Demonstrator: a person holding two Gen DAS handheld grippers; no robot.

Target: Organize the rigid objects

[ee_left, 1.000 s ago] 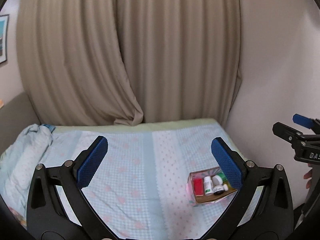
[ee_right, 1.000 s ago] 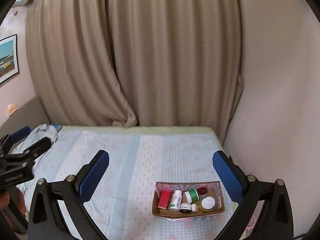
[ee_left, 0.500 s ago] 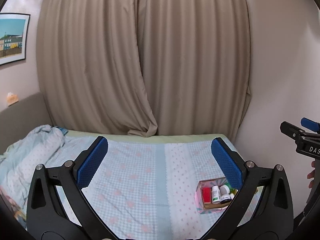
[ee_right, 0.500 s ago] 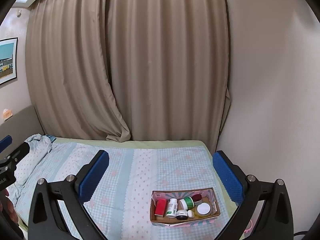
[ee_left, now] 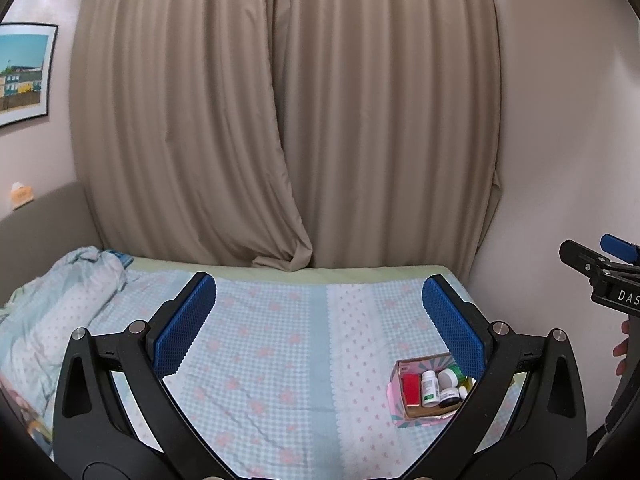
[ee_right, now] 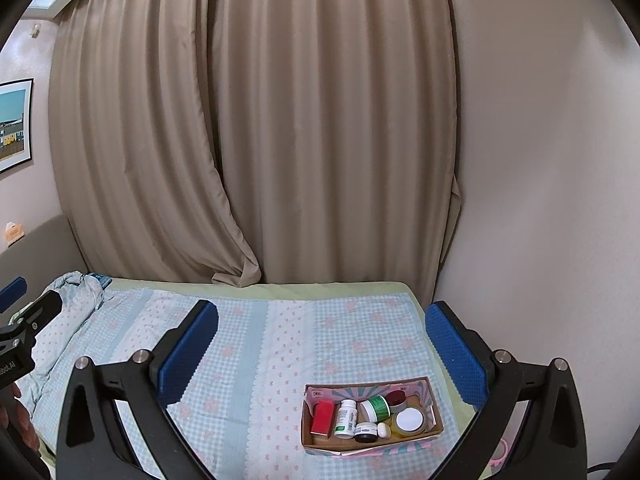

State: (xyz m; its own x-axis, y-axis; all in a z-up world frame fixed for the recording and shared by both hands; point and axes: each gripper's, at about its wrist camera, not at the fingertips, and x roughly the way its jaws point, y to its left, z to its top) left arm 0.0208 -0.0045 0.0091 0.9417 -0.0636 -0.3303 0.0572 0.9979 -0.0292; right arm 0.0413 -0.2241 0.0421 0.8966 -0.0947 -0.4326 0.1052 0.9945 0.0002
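Observation:
A cardboard box [ee_right: 436,428] sits on the bed's near right part. It holds a red box [ee_right: 323,417], a white pill bottle [ee_right: 346,418], a green-lidded jar [ee_right: 376,407], a white-lidded jar [ee_right: 409,420] and other small jars. The box also shows in the left wrist view [ee_left: 400,408], partly behind the right finger. My left gripper [ee_left: 319,322] is open and empty, held well above the bed. My right gripper [ee_right: 322,350] is open and empty, raised above and behind the box.
The bed [ee_right: 256,344] has a blue checked sheet with pink flowers. A crumpled blanket [ee_left: 52,300] lies at the left. Beige curtains [ee_right: 256,140] hang behind. A wall [ee_right: 540,200] borders the bed's right side. A framed picture [ee_left: 22,74] hangs at the left.
Both grippers have risen and tilted up, so the bed and the box sit lower and smaller in view. Both stay open and empty.

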